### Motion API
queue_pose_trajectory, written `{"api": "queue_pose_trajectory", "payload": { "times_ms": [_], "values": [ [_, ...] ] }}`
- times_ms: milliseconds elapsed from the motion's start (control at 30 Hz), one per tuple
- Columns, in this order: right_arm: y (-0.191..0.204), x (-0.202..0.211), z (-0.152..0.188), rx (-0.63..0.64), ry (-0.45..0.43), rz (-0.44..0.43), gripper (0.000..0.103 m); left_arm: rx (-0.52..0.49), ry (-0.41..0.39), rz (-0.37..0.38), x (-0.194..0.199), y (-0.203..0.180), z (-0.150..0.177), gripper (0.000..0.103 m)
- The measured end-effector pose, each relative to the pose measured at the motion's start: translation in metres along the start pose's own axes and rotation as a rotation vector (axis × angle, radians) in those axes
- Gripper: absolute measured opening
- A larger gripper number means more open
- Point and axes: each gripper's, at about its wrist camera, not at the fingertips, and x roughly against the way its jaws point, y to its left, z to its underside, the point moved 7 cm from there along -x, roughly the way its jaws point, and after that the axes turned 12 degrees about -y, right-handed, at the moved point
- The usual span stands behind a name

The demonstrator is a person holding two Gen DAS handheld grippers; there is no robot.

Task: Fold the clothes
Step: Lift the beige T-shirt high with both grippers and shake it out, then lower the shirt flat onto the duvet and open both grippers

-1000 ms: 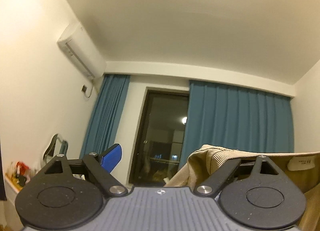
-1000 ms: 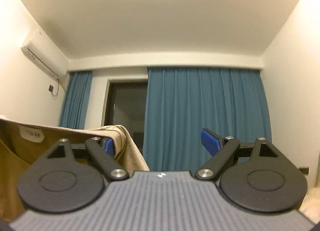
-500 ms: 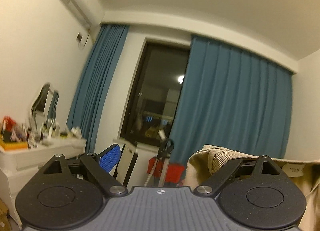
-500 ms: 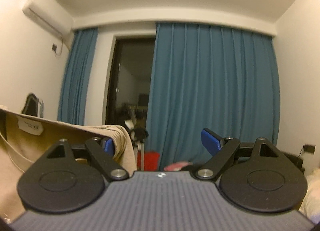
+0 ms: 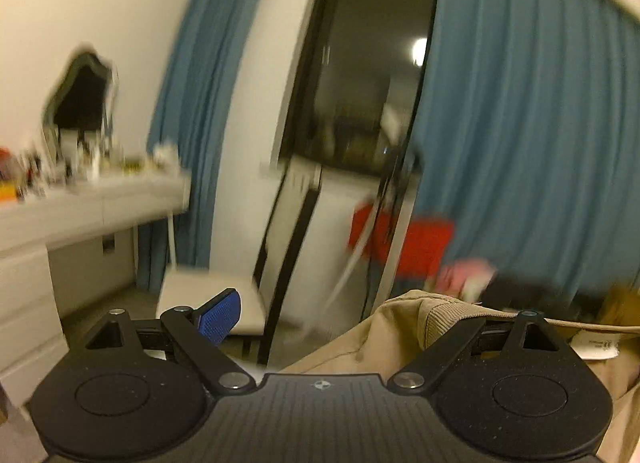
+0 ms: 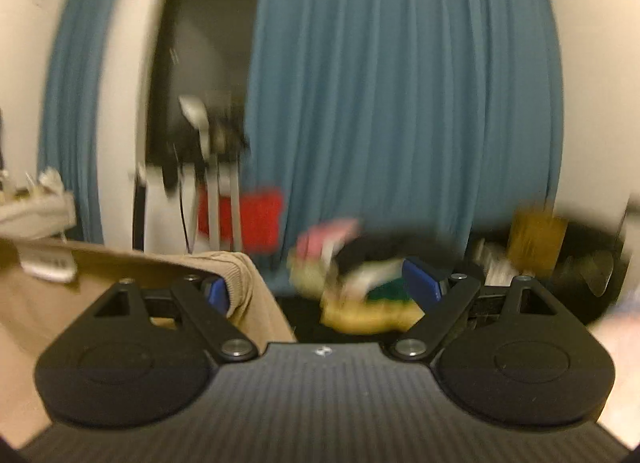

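A beige garment (image 5: 400, 327) with a ribbed edge and a white label (image 5: 596, 343) hangs stretched between my two grippers. In the left wrist view it drapes over the right finger of my left gripper (image 5: 348, 323) and hides that pad. The left blue pad (image 5: 220, 319) stands bare and far from it, so the jaws are wide open. In the right wrist view the same garment (image 6: 248, 291) lies over the left finger of my right gripper (image 6: 320, 289). Its right pad (image 6: 422, 283) is bare and the gap between the fingers holds nothing.
Blue curtains (image 5: 520, 143) and a dark window fill the far wall. A white chair (image 5: 208, 295) and a cluttered white dressing table (image 5: 92, 199) with a mirror stand at the left. A red box (image 5: 416, 247) sits by the curtain. A blurred pile of coloured clothes (image 6: 360, 303) lies ahead.
Both views have swung down fast from the ceiling to the room's furniture and floor level. The beige garment stays hooked over the same finger of each gripper; both stay wide open.
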Motion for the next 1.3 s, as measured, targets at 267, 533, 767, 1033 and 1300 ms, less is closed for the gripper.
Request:
{"api": "queue_pose_trajectory", "payload": {
  "times_ms": [267,533,767,1033,1300],
  "values": [
    [0.024,-0.113,0.164,0.083,0.355,-0.052,0.086,-0.188,0.401,-0.047,-0.124,0.009,0.162,0.090],
    [0.058,-0.112,0.201,0.195,0.620,-0.266,0.086,-0.322,0.650,-0.003,-0.108,0.010,0.202,0.099],
    [0.050,-0.043,0.148,0.034,0.512,-0.295,0.086,-0.313,0.510,0.045,-0.022,-0.012,0.150,0.103],
    [0.016,0.101,0.090,-0.022,0.372,-0.249,0.086,-0.239,0.351,0.031,0.160,-0.021,0.104,0.103],
    [-0.003,0.259,0.076,-0.078,0.272,-0.242,0.086,-0.165,0.260,0.033,0.355,0.017,0.127,0.103]
  ]
}}
